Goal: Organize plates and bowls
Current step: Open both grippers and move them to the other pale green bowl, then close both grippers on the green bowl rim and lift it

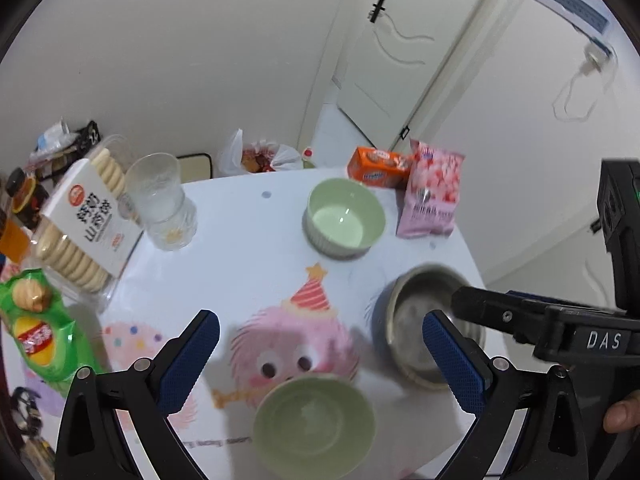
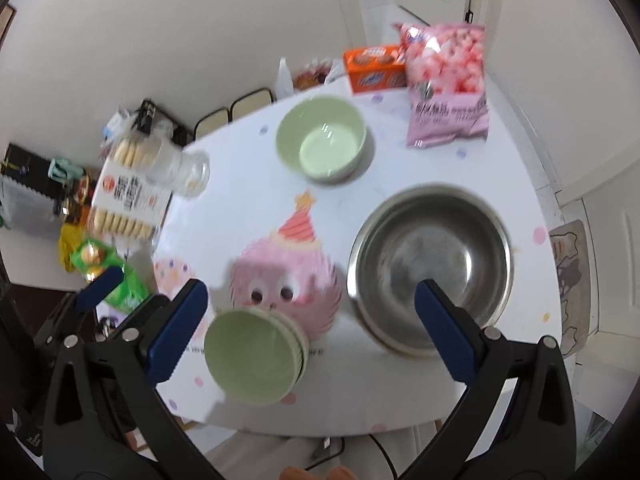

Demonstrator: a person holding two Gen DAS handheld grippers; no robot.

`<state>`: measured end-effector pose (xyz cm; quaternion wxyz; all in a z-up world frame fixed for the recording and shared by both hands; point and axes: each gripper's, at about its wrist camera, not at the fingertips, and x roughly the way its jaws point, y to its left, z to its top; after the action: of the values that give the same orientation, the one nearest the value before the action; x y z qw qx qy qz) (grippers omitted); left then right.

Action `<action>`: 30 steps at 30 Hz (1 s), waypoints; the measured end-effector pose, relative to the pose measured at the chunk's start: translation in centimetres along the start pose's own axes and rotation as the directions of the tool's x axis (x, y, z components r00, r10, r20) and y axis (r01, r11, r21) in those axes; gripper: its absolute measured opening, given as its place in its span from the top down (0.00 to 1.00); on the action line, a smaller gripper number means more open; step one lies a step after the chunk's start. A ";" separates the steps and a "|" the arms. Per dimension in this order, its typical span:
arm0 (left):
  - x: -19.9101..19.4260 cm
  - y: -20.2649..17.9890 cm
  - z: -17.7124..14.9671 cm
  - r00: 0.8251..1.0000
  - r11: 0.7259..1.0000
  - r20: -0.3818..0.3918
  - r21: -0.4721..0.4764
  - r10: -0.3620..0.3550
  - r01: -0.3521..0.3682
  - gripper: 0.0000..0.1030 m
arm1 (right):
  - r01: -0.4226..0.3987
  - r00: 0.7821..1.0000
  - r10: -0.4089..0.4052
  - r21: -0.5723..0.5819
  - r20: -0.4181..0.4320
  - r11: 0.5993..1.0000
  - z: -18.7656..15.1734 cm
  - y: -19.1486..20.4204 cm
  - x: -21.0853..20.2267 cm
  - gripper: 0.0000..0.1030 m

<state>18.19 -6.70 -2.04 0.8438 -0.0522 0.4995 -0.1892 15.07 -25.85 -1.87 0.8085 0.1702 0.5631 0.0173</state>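
Note:
A near green bowl [image 1: 314, 420] [image 2: 254, 354] sits at the table's front edge. A far green bowl [image 1: 345, 216] [image 2: 322, 143] stands toward the back. A steel bowl [image 1: 420, 324] [image 2: 430, 268] sits at the right. My left gripper [image 1: 320, 344] is open and empty, hovering above the near green bowl. My right gripper [image 2: 308, 304] is open and empty above the table front, between the near green bowl and the steel bowl; its body [image 1: 560, 320] shows at the right of the left wrist view.
A glass cup [image 1: 162, 200], a biscuit box [image 1: 80, 220] and a green chip bag [image 1: 40, 328] line the left side. An orange box [image 1: 378, 168] and a pink snack bag [image 1: 434, 192] stand at the back right. The table [image 2: 460, 400] has a cartoon cloth.

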 end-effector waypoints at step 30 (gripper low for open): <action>23.2 0.2 9.4 0.923 0.988 -0.353 0.063 0.156 -0.143 0.00 | -0.051 0.956 0.135 0.305 -0.261 0.951 14.8 -7.1 16.7 0.04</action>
<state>36.35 -16.10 -16.50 0.7518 0.0366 0.6433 -0.1397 33.54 -32.62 -14.48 0.6849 0.3113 0.6588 -0.0046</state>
